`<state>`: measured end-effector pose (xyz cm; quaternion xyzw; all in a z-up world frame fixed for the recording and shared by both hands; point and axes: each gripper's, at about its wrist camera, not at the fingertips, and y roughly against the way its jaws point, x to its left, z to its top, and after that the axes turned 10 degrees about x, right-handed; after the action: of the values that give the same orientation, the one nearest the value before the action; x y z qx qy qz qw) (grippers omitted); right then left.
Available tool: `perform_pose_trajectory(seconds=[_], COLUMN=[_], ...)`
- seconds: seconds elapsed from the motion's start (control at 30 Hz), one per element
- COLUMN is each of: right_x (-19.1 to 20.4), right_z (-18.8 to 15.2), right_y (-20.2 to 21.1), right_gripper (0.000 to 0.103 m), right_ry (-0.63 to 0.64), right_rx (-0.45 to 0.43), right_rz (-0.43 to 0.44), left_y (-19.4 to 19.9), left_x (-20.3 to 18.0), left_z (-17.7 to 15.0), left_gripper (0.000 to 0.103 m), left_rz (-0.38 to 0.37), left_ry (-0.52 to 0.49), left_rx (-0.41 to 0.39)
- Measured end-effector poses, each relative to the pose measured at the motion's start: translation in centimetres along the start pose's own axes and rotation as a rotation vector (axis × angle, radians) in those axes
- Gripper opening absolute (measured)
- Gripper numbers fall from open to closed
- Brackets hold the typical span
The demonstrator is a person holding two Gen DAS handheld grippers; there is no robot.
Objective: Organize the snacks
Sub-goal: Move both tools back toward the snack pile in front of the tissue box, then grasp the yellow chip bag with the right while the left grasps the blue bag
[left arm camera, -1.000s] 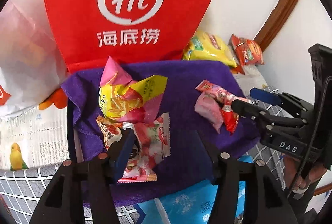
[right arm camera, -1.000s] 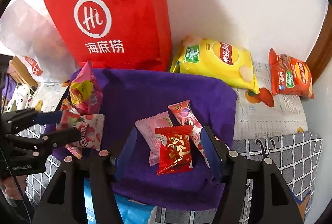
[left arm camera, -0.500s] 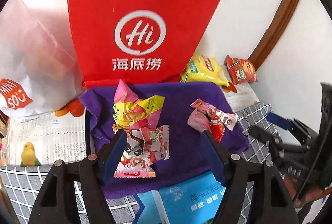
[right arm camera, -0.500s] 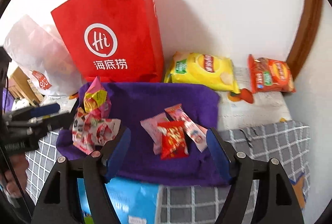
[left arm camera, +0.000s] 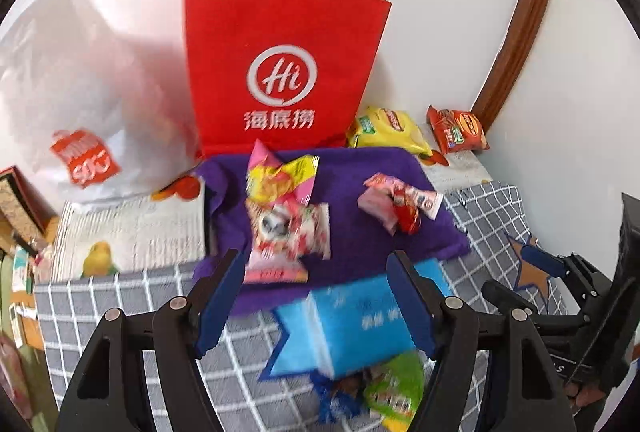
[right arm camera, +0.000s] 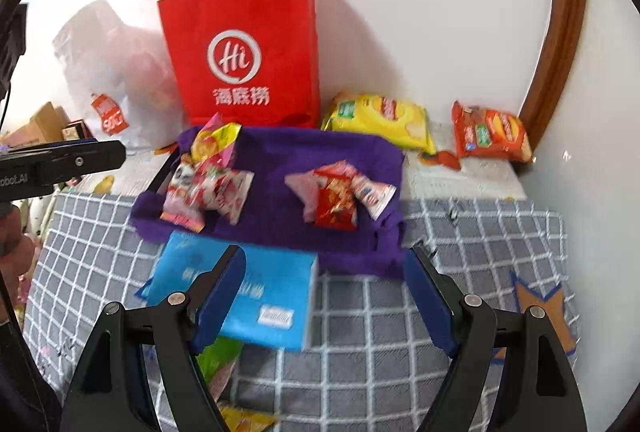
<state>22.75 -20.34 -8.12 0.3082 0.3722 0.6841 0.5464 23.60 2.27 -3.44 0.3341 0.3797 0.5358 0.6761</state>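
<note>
Both claws have just been opening and hold nothing: the left claw and right claw stand spread above the checked worktop. Ahead of them, on the purple cloth, lie two snack piles: the larger packets beyond the left claw, the small sachets beyond the right. These foil wrappers are probably light, crinkly and slippery. Pinch a flat sealed edge, not the puffed middle, where contents could crush.
</note>
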Motion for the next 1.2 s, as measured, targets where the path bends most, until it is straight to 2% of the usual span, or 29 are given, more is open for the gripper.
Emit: perform_pose_trajectory(seconds=[0.17,0.3,0.47,0.8,1.03,1.13,1.2], right_x=[1.1,1.9,3.1,5.1,6.1,6.2,6.3], right_z=[-2.4,-4.3,-6.7,-11.8,-13.2,-13.7,-14.1], right_y=[-0.2,-0.2,-0.5,-2.5,-5.1,-5.8,-5.2], right_gripper=[0.074,0.074,0.074,0.074,0.074,0.068,0.057], right_ry=[0.006,-0.003,-0.009,0.012,0.024,0.018,0.034], right_rx=[0.039,0.052,0.076,0.180,0.224,0.214,0.172], right_rz=[0.036,0.067,0.130,0.156,0.126,0.113,0.115], left_y=[0.5,0.6,1.1,0.6,0.5,0.4,0.2], left_x=[1.4,2.5,3.9,4.1,3.5,3.0,2.6], left_z=[-3.3,-5.8,-8.1,-11.5,-13.4,-14.2,-14.6], left_gripper=[0.072,0.072,0.072,0.071,0.071,0.072,0.071], left_rz=[0.001,0.035,0.032,0.010,0.015,0.018,0.023], left_ry=[0.024,0.046,0.072,0.095,0.085,0.075,0.069], left_rx=[0.021,0.035,0.048,0.084,0.100,0.103,0.109])
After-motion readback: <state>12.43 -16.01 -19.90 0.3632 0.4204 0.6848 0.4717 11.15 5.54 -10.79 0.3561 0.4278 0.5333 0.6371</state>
